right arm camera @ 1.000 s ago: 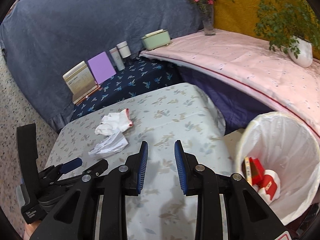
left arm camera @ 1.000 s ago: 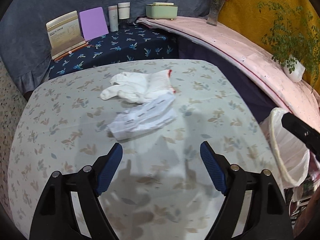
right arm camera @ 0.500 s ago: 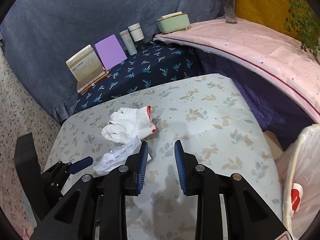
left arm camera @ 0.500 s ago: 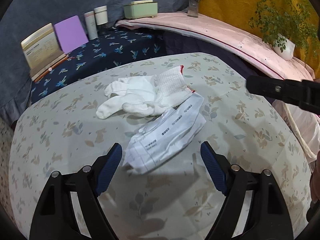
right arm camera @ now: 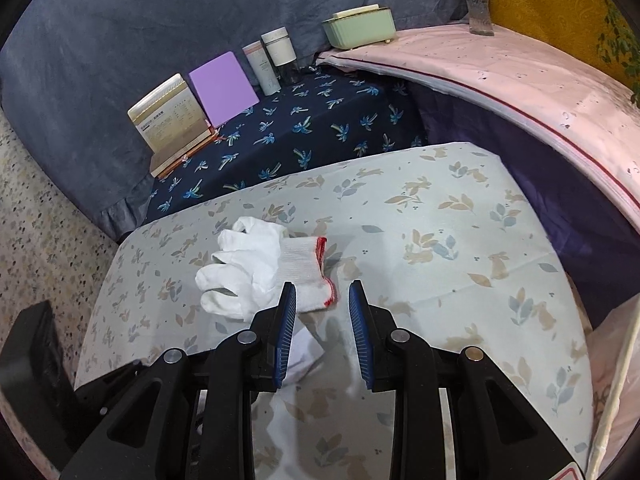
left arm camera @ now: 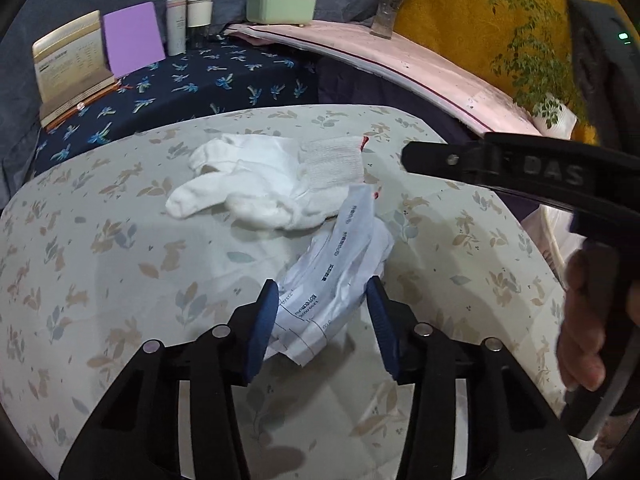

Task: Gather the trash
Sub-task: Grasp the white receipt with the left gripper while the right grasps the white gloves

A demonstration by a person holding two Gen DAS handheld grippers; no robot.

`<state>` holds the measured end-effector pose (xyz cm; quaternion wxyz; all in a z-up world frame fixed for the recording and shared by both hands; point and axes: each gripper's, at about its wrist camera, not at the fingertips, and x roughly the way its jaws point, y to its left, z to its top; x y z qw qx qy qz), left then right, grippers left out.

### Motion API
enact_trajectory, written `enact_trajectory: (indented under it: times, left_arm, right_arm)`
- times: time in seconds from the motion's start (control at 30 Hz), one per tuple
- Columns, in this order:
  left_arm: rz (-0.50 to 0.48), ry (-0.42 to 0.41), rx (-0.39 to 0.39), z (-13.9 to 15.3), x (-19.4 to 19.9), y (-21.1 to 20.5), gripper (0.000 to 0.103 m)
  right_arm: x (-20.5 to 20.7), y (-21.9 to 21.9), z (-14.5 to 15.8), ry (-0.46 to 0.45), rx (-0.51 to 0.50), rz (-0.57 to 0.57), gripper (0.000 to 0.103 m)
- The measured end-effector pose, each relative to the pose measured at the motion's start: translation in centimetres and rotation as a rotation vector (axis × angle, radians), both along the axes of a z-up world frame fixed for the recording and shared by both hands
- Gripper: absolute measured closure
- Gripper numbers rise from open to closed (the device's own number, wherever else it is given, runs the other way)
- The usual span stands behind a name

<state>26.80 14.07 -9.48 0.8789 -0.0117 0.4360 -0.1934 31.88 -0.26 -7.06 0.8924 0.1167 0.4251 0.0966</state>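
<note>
A crumpled printed paper (left arm camera: 344,252) lies on the leaf-patterned tablecloth (left arm camera: 100,260), partly over a white knit glove (left arm camera: 272,184) with a red-trimmed cuff. My left gripper (left arm camera: 321,282) is closing on the near end of the paper, and both blue pads (left arm camera: 264,320) touch its bunched sides. In the right wrist view the glove (right arm camera: 256,268) sits just beyond my right gripper (right arm camera: 321,286). That gripper's jaws stand narrowly apart over the cuff, with nothing pinched. A corner of the paper (right arm camera: 304,354) shows below its left finger.
A bin with a white liner (right arm camera: 616,380) stands past the table's right edge. A hand holds the right gripper's handle (left arm camera: 500,168) at the right of the left view. Behind are a dark floral ledge with books (right arm camera: 172,120), bottles (right arm camera: 276,60) and a green box (right arm camera: 360,26).
The left jaws narrowed from wide apart onto the paper, which bunched up between them. The right gripper swung from the bin side across the table to the glove's cuff.
</note>
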Motion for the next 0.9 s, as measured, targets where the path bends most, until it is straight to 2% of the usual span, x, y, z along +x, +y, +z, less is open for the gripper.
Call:
enact_trajectory:
  times: [0.1, 0.13, 0.17, 0.3, 0.4, 0.47, 0.6, 0.63, 0.67, 0.77, 0.9]
  left_arm:
    - [0.047, 0.005, -0.038, 0.7, -0.9, 1.6, 0.07]
    - [0.056, 0.016, -0.048, 0.8, -1.1, 2.1, 0.094]
    - [0.078, 0.037, -0.049, 0.8, -1.1, 2.6, 0.096]
    - [0.158, 0.075, -0.091, 0.4, -1.2, 5.2, 0.096]
    - [0.179, 0.081, -0.108, 0.4, -1.3, 6.3, 0.095]
    - [0.181, 0.081, -0.104, 0.4, -1.3, 6.5, 0.095]
    - [0.183, 0.077, -0.112, 0.3, -1.4, 6.6, 0.095]
    - [0.184, 0.076, -0.113, 0.4, -1.4, 6.6, 0.095]
    - [0.184, 0.076, -0.117, 0.4, -1.4, 6.6, 0.096]
    - [0.189, 0.077, -0.126, 0.6, -1.5, 6.5, 0.096]
    - [0.19, 0.067, -0.13, 1.2, -1.5, 6.2, 0.096]
  right_arm:
    - [0.9, 0.6, -0.5, 0.016, 0.004, 0.016, 0.076]
    - [1.2, 0.9, -0.7, 0.022, 0.003, 0.022, 0.076]
    - [1.5, 1.2, -0.8, 0.025, 0.004, 0.029, 0.076]
    - [2.5, 2.4, -1.3, 0.032, -0.008, 0.047, 0.076]
    - [3.2, 2.8, -1.7, 0.036, -0.022, 0.048, 0.075]
    - [3.9, 2.8, -2.2, 0.045, -0.02, 0.04, 0.063]
    - [5.0, 3.0, -3.0, 0.061, -0.016, 0.032, 0.062]
    - [5.2, 3.1, -3.2, 0.068, -0.014, 0.035, 0.068]
    - [5.3, 3.2, -3.4, 0.074, -0.008, 0.039, 0.079]
    - [5.0, 3.4, -3.3, 0.074, -0.002, 0.058, 0.097]
    - [3.8, 3.2, -2.0, 0.033, 0.006, 0.062, 0.098]
